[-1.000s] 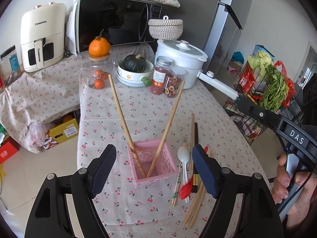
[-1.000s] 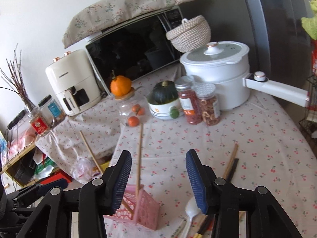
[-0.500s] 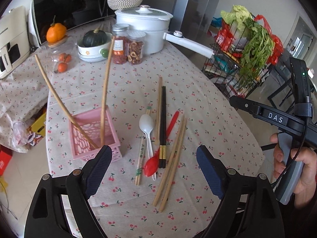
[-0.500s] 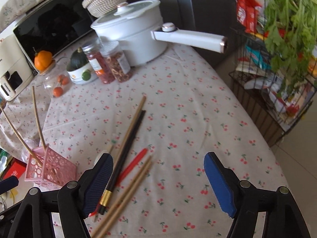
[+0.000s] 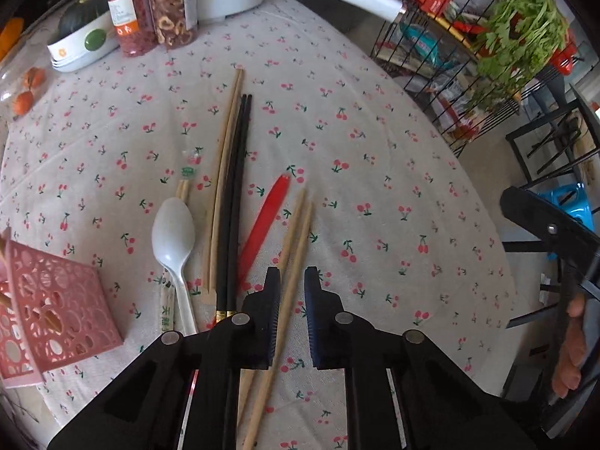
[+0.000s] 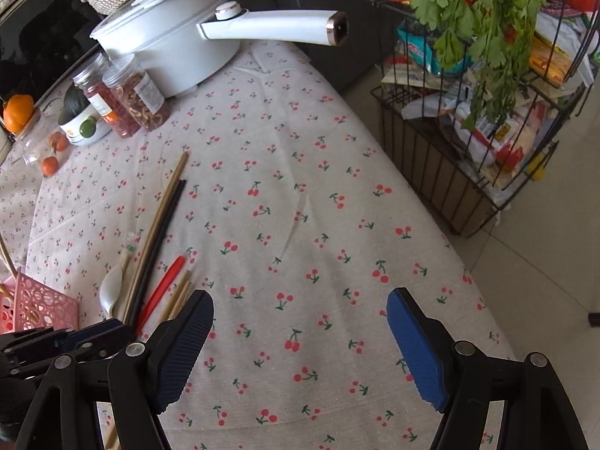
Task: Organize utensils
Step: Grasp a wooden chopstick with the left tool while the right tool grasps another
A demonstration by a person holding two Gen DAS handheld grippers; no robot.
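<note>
The left gripper (image 5: 291, 281) sits low over the cherry-print tablecloth (image 5: 375, 172), its jaws drawn close around a pair of bamboo chopsticks (image 5: 298, 225) that run between the pads toward 12 o'clock. Whether the pads actually pinch the wood or stand just off it I cannot tell. The right gripper (image 6: 300, 337) hovers over bare cloth with its jaws wide apart and nothing between them.

At 10 o'clock from the left gripper lie the other loose utensils: a red plastic spoon (image 5: 264, 225), black chopsticks (image 5: 234, 206), one long wooden chopstick (image 5: 225, 172) and a white plastic spoon (image 5: 173, 236). The pink lattice basket (image 5: 56, 311) stands at 9 o'clock.

The bamboo pair looks light, stiff and smooth, so the sticks probably roll or scissor apart under a loose grip. Holding near the middle, squarely across both sticks, should keep them balanced and parallel. The basket seems light enough to tip if the sticks land hard against its wall.
</note>
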